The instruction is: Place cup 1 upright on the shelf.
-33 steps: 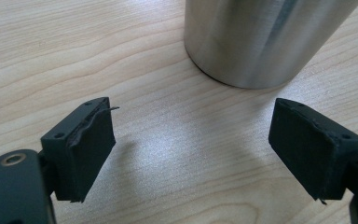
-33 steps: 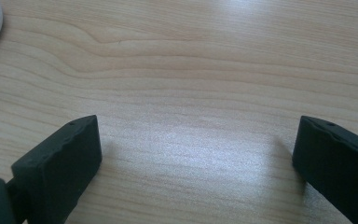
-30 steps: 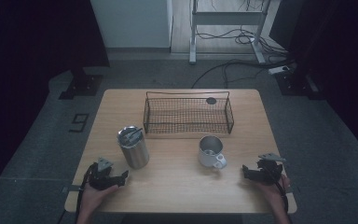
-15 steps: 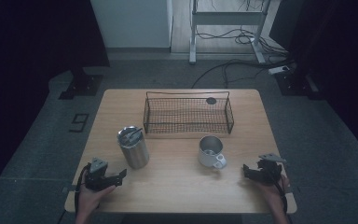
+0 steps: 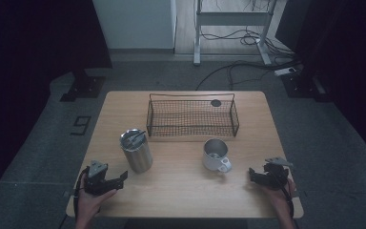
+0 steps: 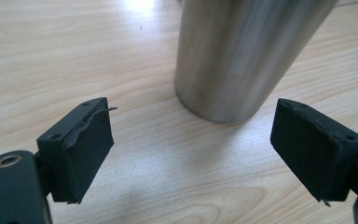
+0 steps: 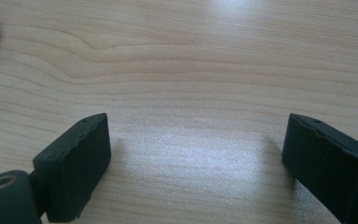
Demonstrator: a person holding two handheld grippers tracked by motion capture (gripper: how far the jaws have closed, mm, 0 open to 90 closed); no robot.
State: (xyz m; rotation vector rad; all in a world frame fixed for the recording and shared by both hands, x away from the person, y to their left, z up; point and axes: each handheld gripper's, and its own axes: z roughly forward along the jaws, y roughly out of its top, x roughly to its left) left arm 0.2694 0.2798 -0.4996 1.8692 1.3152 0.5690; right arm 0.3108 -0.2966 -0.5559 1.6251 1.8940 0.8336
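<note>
The left gripper (image 6: 193, 149) has its jaws spread wide and empty near the desk's (image 5: 181, 191) front left corner, aimed at the steel tumbler (image 5: 136, 150) standing upright just beyond them. The right gripper (image 7: 200, 163), equally agape, rests near the front right corner, with the white mug (image 5: 215, 155) well apart.
</note>
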